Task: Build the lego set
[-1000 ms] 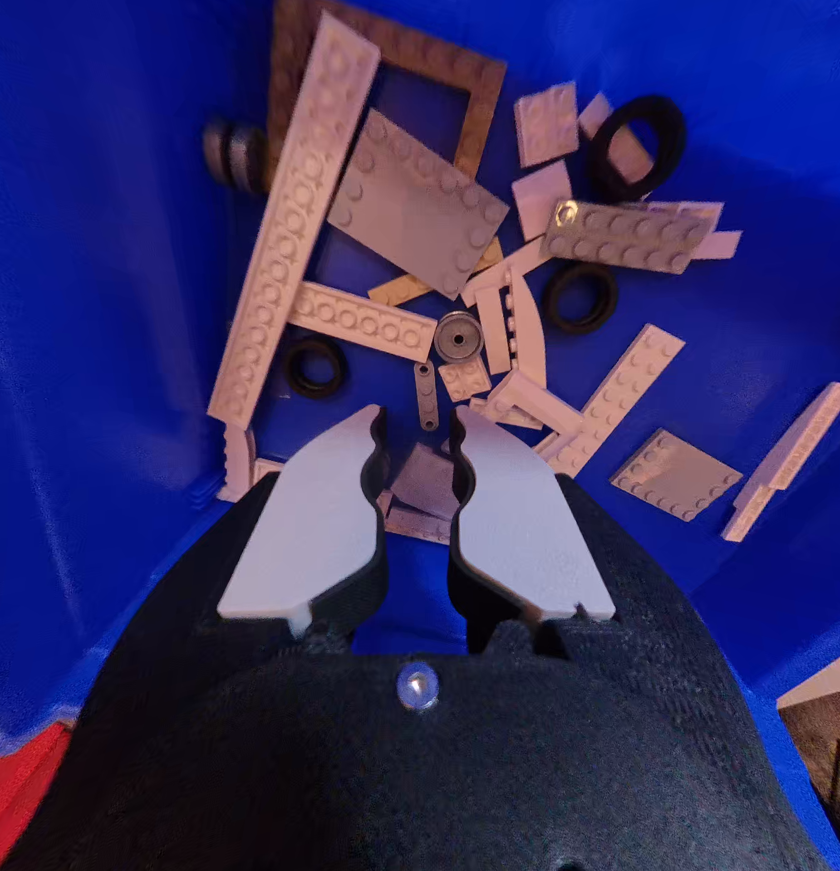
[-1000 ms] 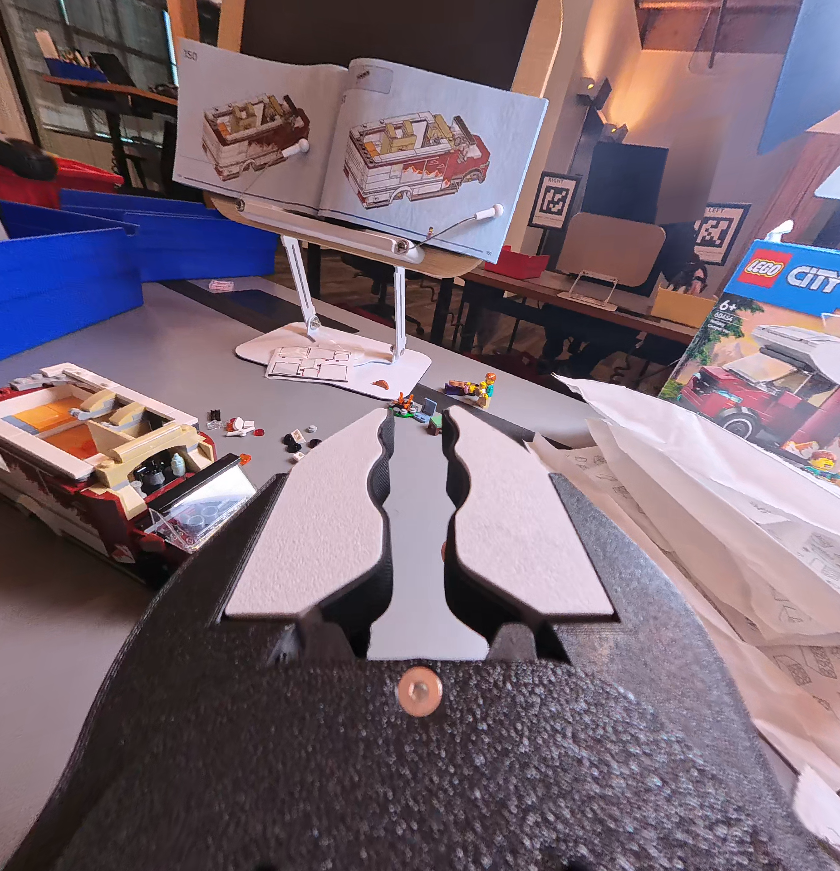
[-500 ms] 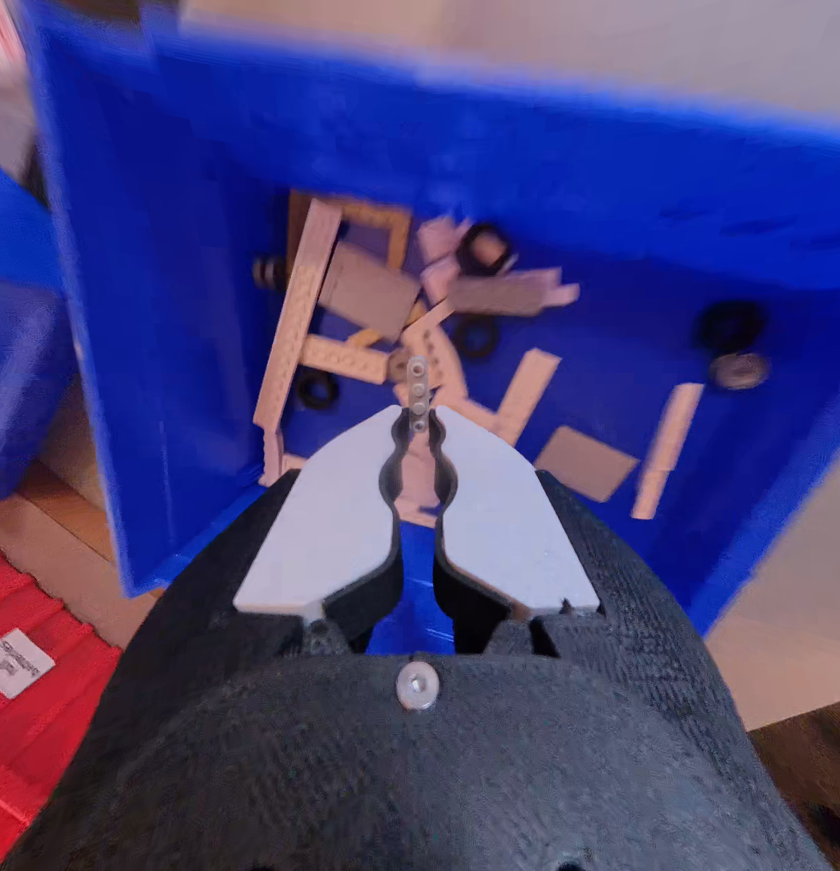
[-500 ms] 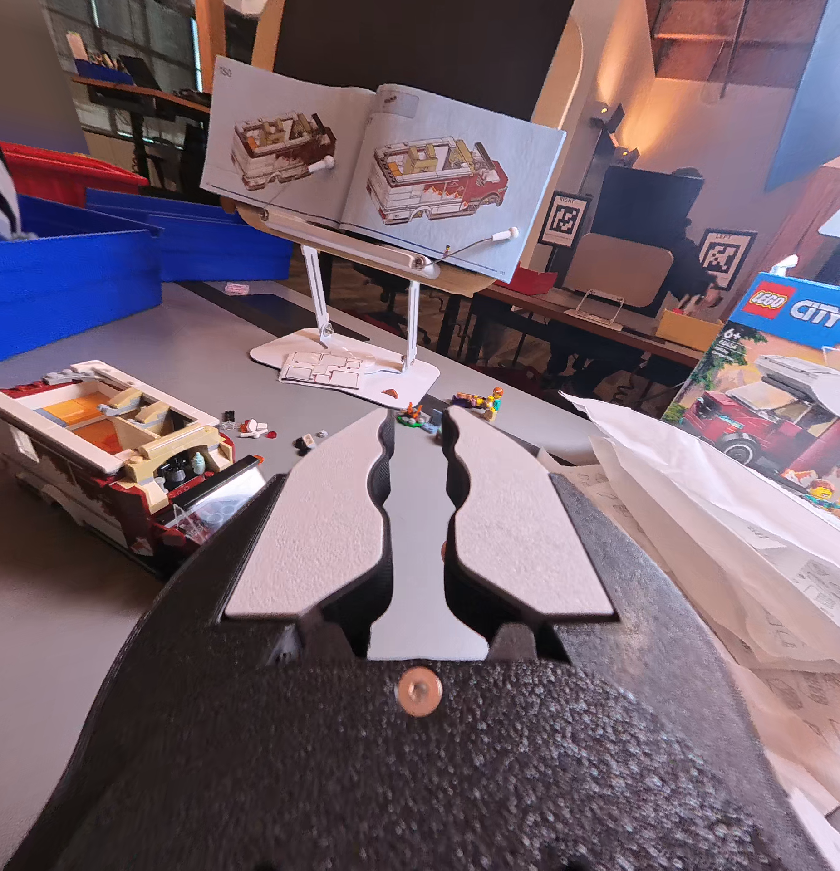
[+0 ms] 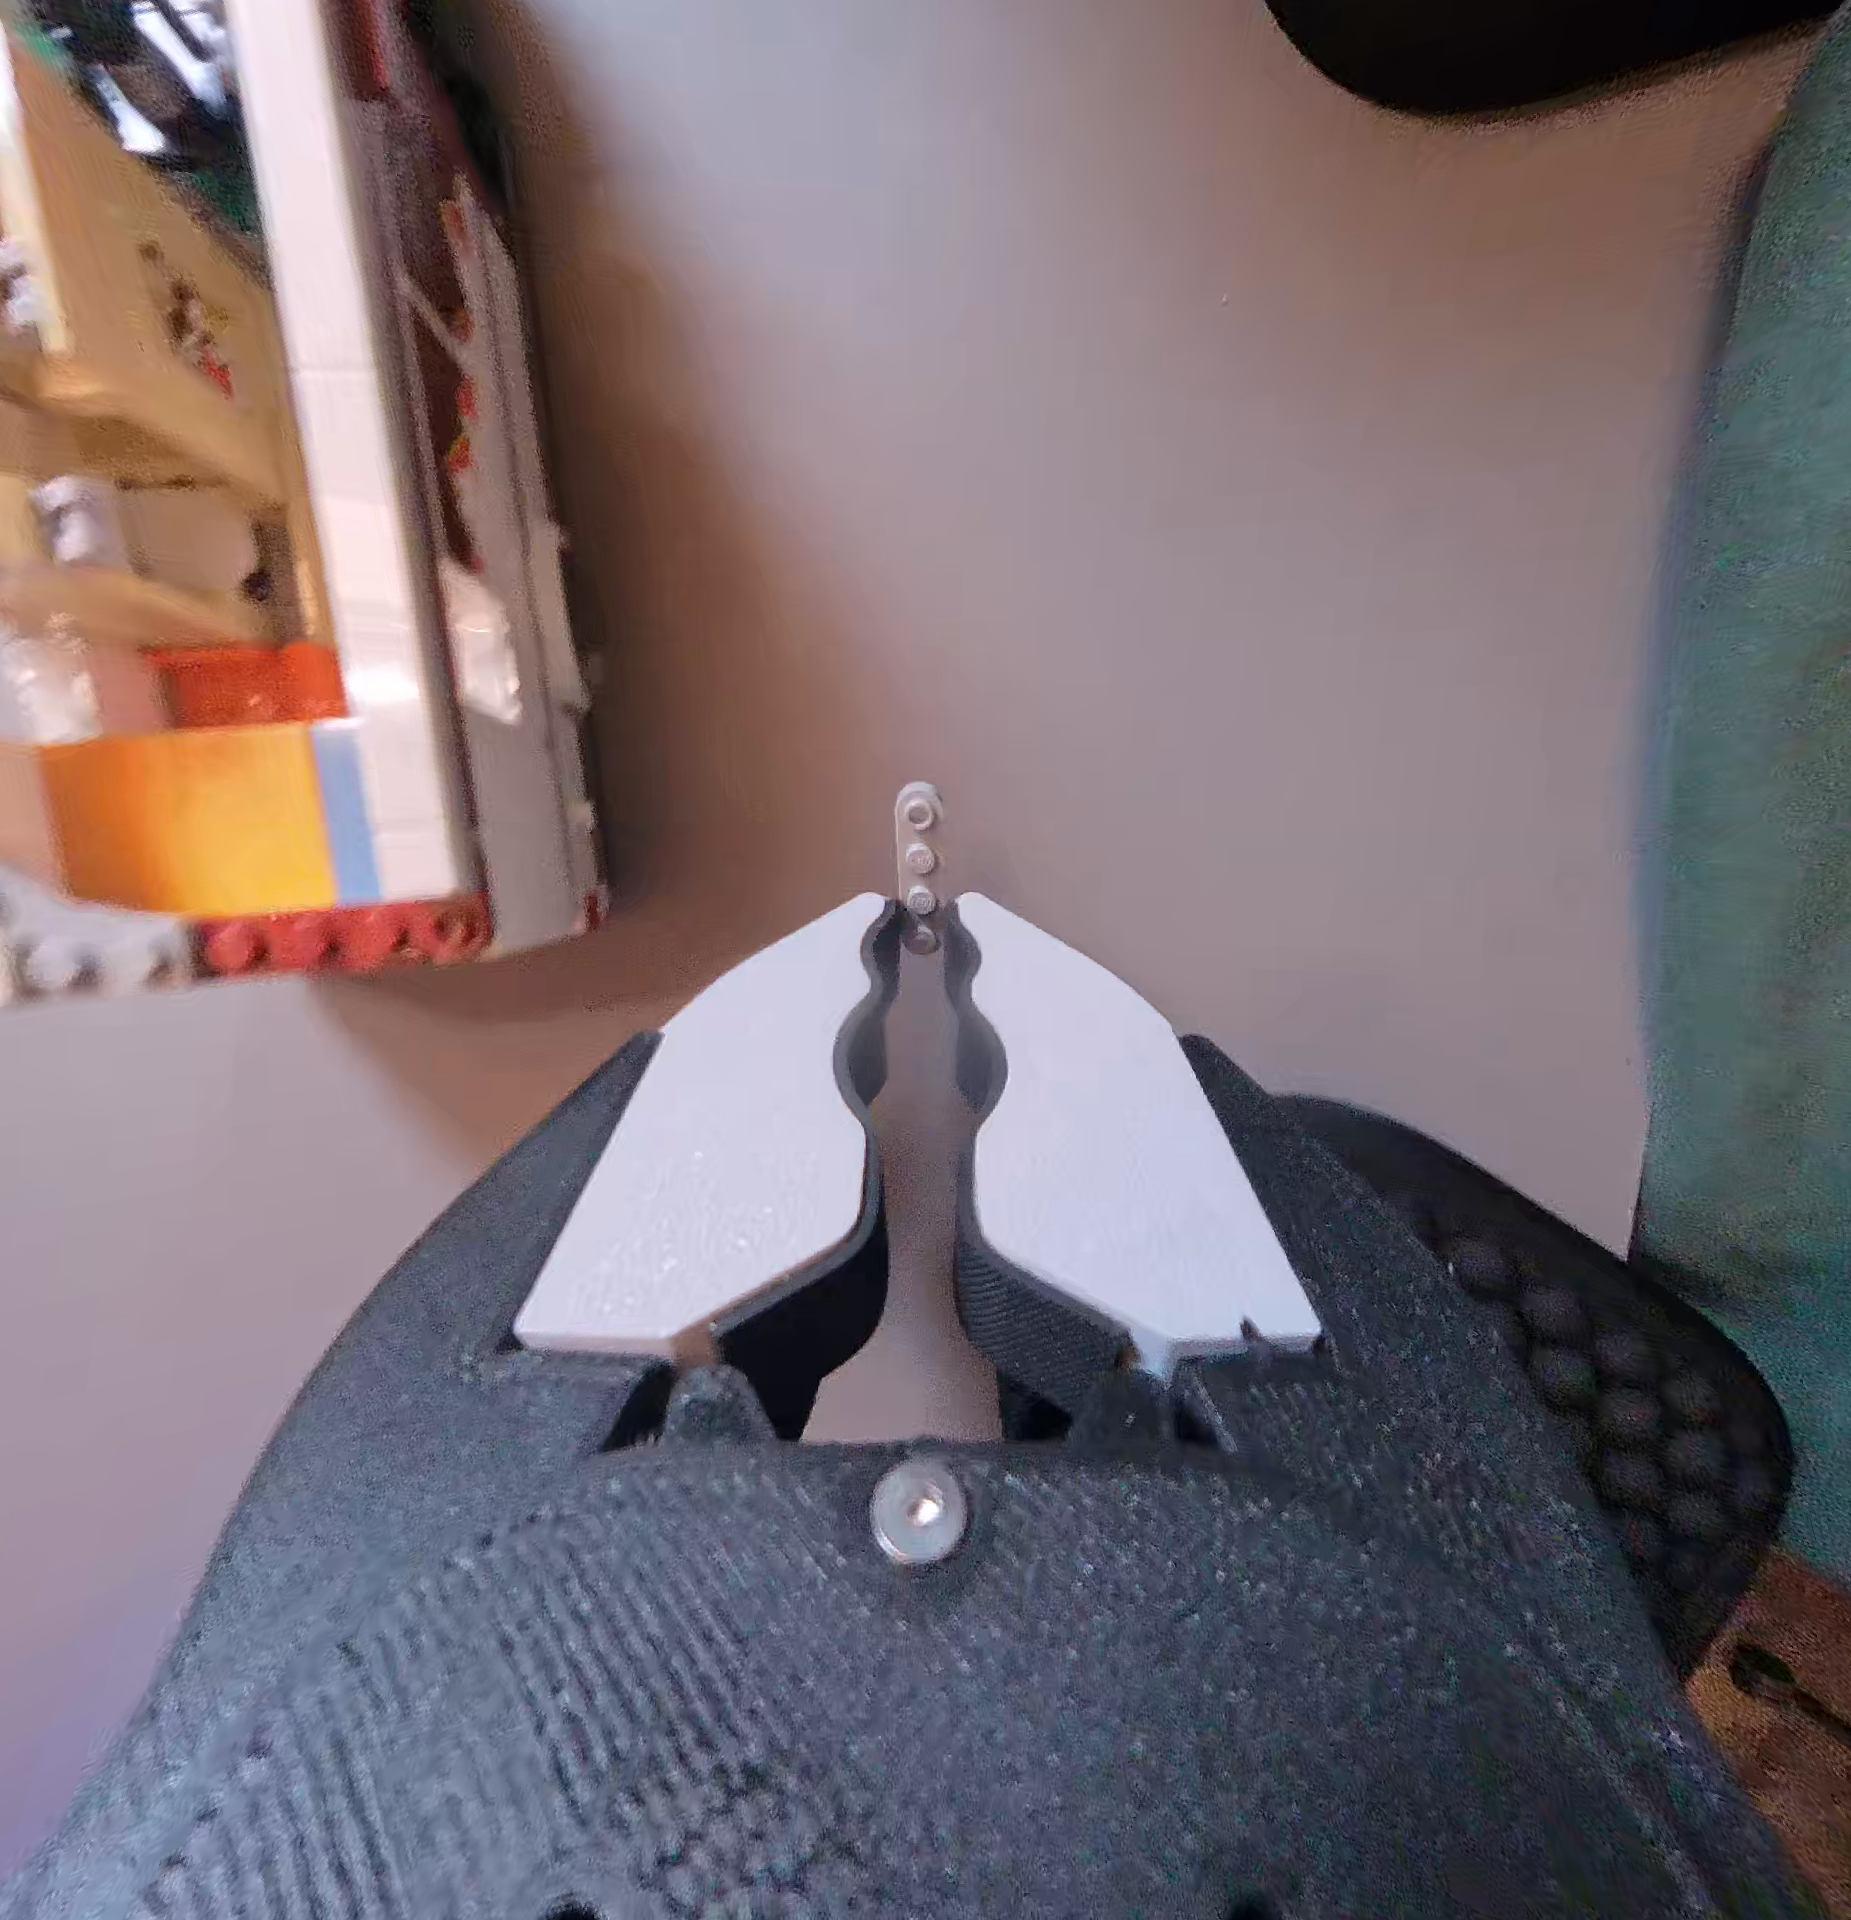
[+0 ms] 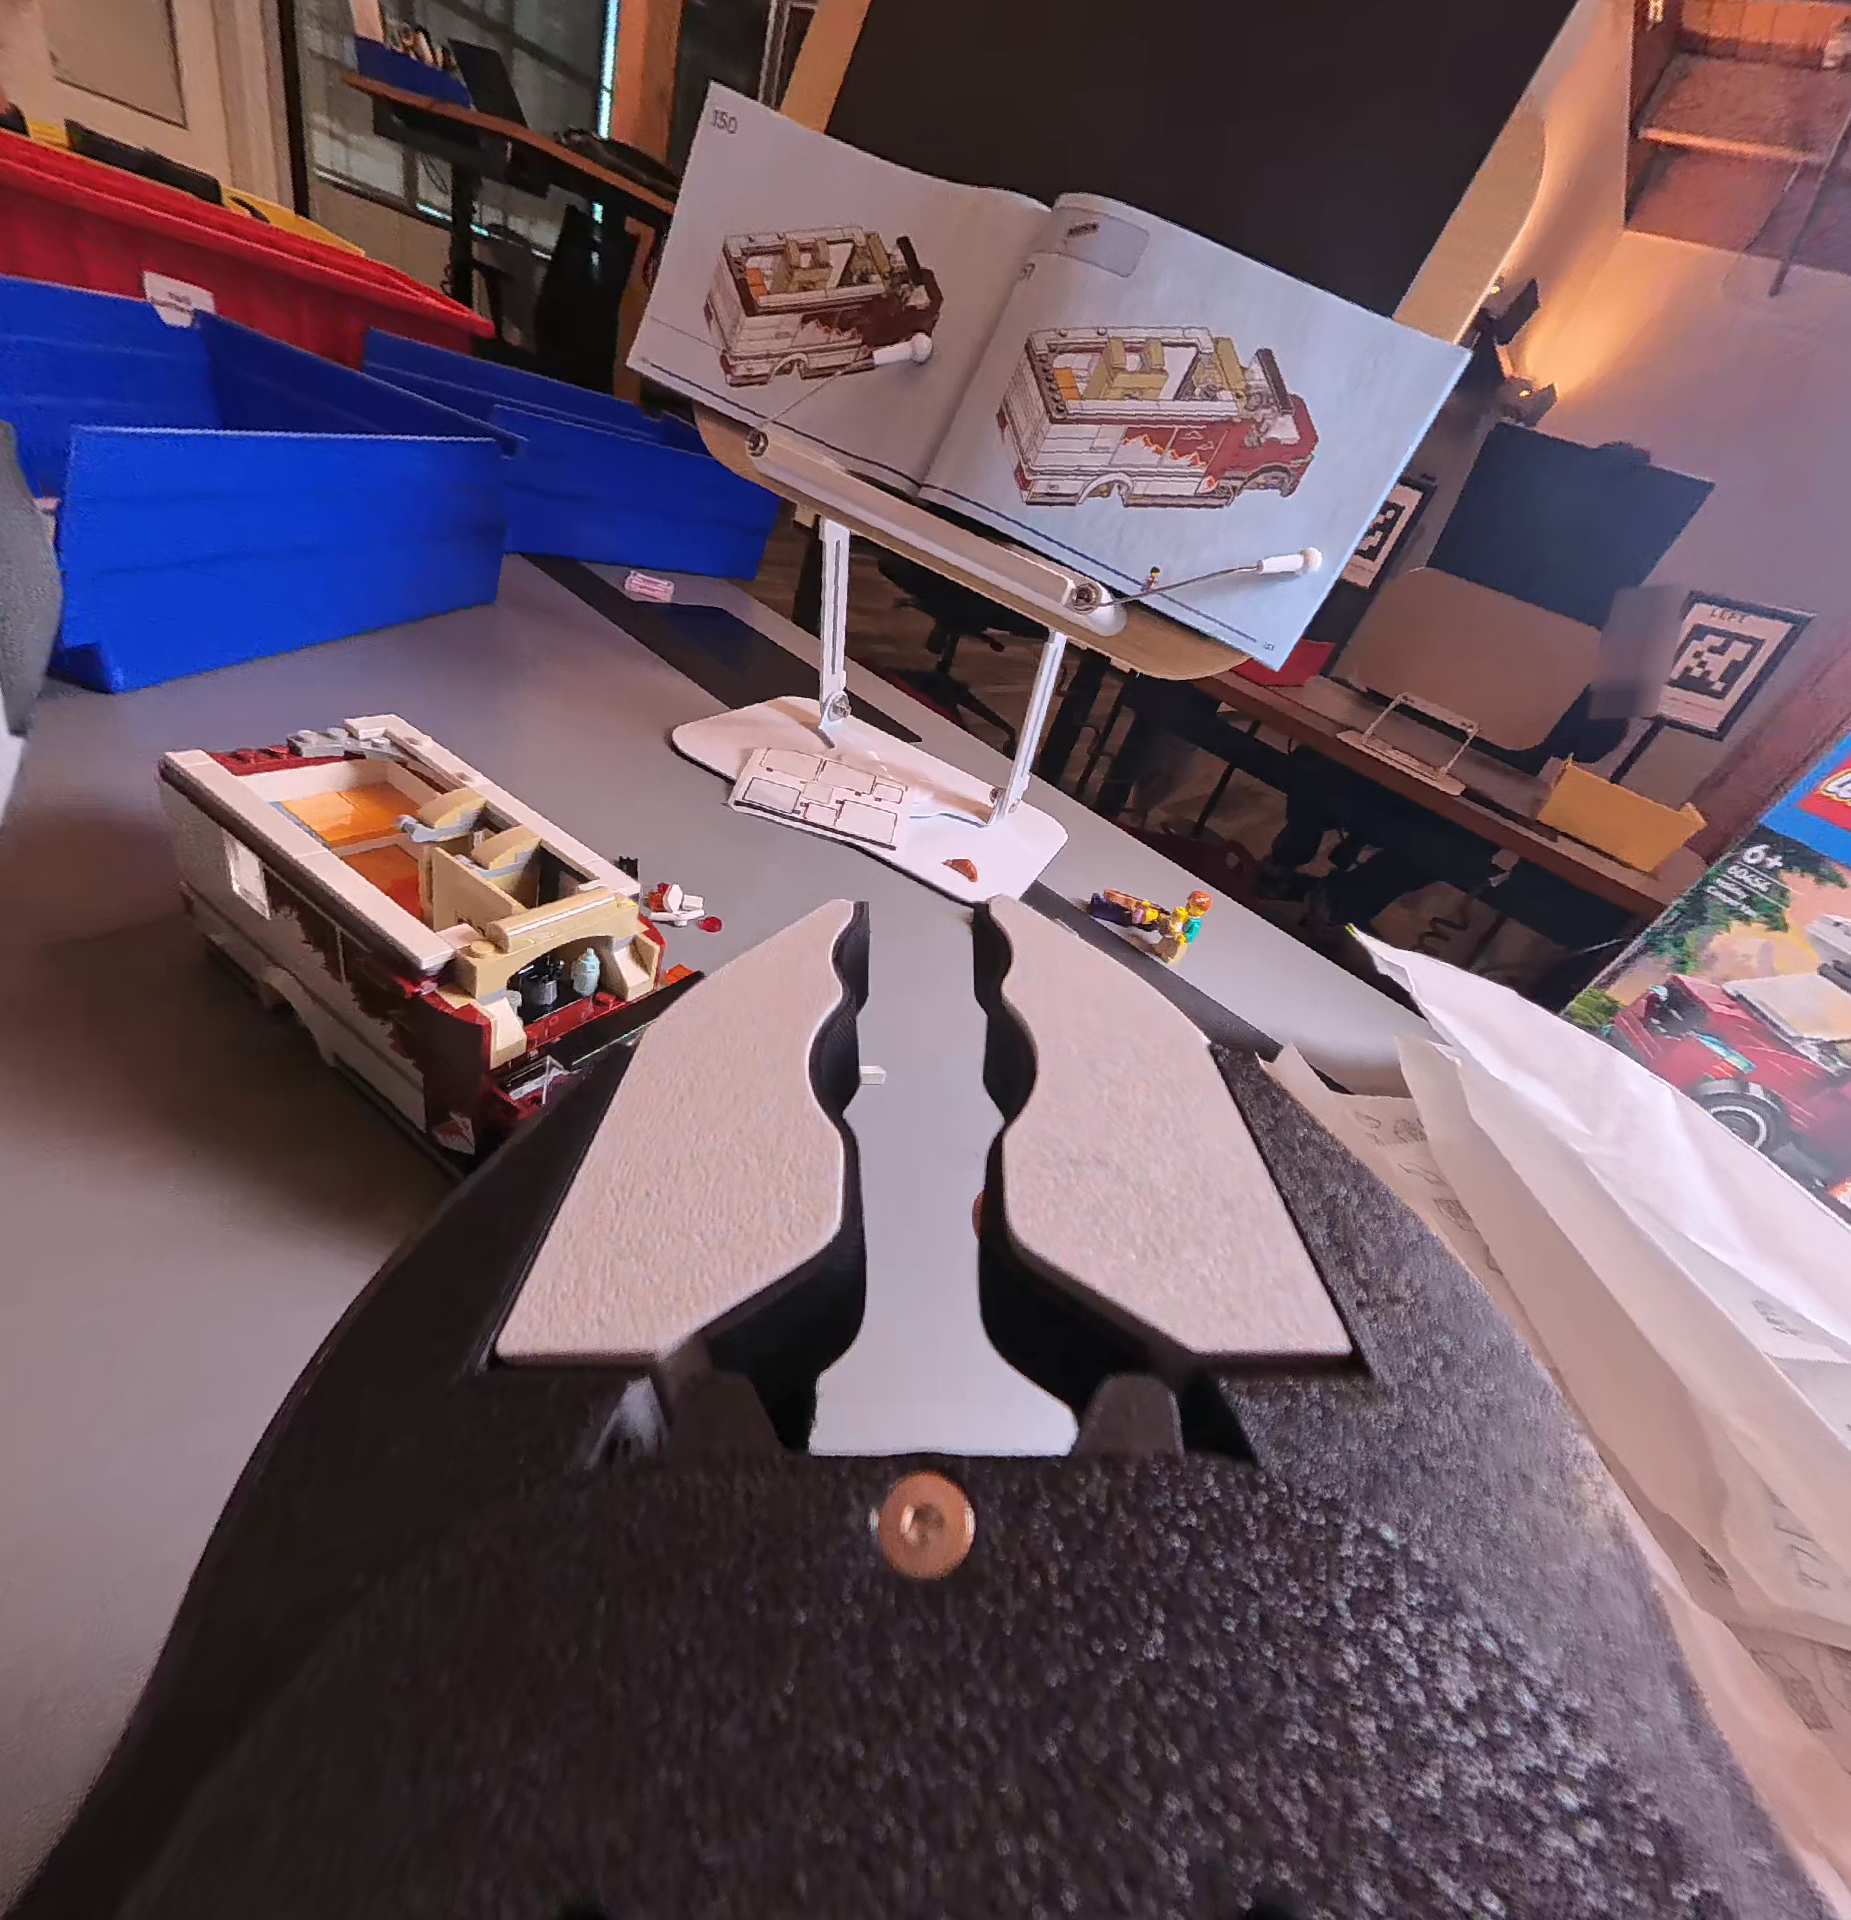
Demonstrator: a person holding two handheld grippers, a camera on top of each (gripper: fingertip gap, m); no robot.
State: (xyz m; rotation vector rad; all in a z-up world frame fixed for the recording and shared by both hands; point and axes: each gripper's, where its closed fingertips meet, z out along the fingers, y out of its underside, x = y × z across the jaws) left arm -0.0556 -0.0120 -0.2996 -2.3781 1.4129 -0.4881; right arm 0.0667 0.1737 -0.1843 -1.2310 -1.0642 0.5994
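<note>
My left gripper (image 5: 921, 909) is shut on a small grey four-stud plate (image 5: 919, 847). The pads pinch its near end and the rest sticks out past the fingertips, above the grey table (image 5: 1108, 520). A partly built brick camper van (image 5: 277, 623) lies close on the left of that view, blurred. My right gripper (image 6: 921, 909) is open with bare table showing between its fingers, and hovers just right of the same camper van (image 6: 401, 914). A tiny white bit (image 6: 871, 1075) shows between its fingers, seemingly on the table.
An open instruction booklet (image 6: 1004, 364) sits on a white stand. Blue bins (image 6: 277, 520) and a red bin (image 6: 173, 239) are at back left. A minifigure (image 6: 1170, 920), loose small pieces (image 6: 682, 904), white paper bags (image 6: 1627, 1247) and a set box (image 6: 1783, 987) are on the right. Green fabric (image 5: 1773, 727) borders the left wrist view. The left gripper's tips are roughly 25 centimeters from the right gripper's.
My left gripper closed on the grey plate inside the blue bin, lifted it out and carried it over the table beside the camper van. My right gripper shifted slightly and stayed open.
</note>
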